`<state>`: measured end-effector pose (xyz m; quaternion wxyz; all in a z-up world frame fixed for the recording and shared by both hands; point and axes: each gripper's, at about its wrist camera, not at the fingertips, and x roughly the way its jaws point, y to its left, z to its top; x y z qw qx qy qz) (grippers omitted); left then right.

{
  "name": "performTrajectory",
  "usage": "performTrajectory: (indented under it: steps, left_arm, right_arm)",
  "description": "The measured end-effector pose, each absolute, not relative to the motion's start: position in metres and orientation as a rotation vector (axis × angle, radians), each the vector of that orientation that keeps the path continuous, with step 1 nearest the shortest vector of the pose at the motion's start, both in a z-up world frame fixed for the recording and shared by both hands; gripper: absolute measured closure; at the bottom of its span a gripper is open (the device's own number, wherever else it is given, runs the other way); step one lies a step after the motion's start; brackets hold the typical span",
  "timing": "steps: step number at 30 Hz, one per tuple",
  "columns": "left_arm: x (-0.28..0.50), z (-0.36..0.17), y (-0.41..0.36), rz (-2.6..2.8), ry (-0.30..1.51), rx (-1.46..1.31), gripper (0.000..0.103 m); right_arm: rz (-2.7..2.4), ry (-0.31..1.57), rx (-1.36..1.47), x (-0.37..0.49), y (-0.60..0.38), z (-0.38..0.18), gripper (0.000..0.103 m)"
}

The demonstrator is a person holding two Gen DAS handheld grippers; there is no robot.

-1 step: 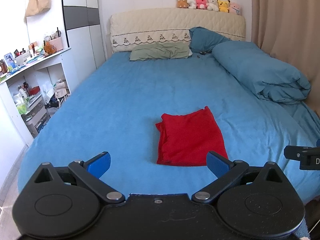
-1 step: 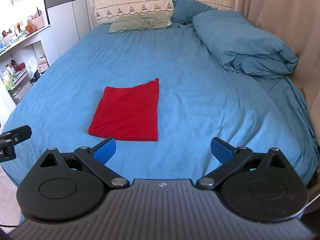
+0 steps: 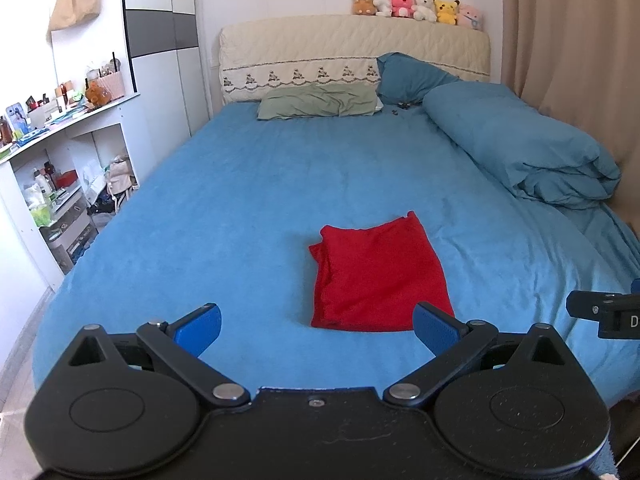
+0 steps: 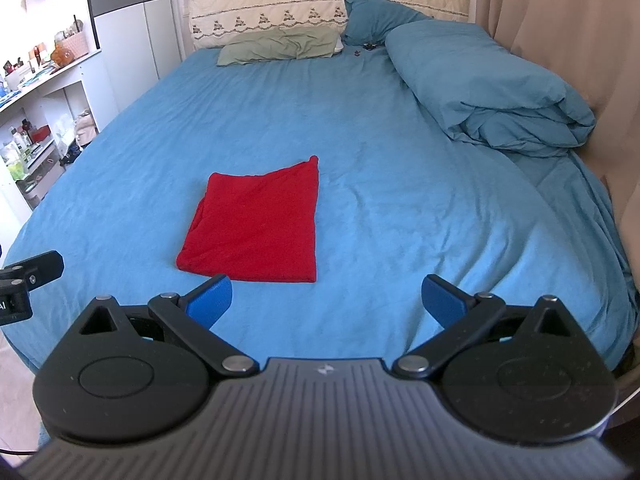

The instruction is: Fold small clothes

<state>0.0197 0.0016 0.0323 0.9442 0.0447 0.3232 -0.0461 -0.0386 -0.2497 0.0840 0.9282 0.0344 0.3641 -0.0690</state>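
Blue-sheeted bed (image 3: 248, 200), white shelves (image 3: 68, 132), beige curtain (image 3: 568, 40).

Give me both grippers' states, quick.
Left gripper: open, holding nothing.
Right gripper: open, holding nothing; the red cloth lies on the bed.

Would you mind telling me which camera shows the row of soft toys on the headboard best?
The left wrist view: all the soft toys sit in frame above the headboard. The right wrist view cuts them off at its top edge.

Garment (image 3: 380, 276) on bed (image 3: 240, 208), before pillows (image 3: 320, 100).
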Motion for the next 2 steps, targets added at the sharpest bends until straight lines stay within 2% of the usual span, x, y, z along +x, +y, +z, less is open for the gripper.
performTrajectory:
  steps: [2]
  left_arm:
    - [0.0212,0.0314,0.0030,-0.091,0.660,0.097,0.000]
  right_arm:
    - [-0.144,0.748,0.072,-0.0374,-0.2500,0.0830,0.000]
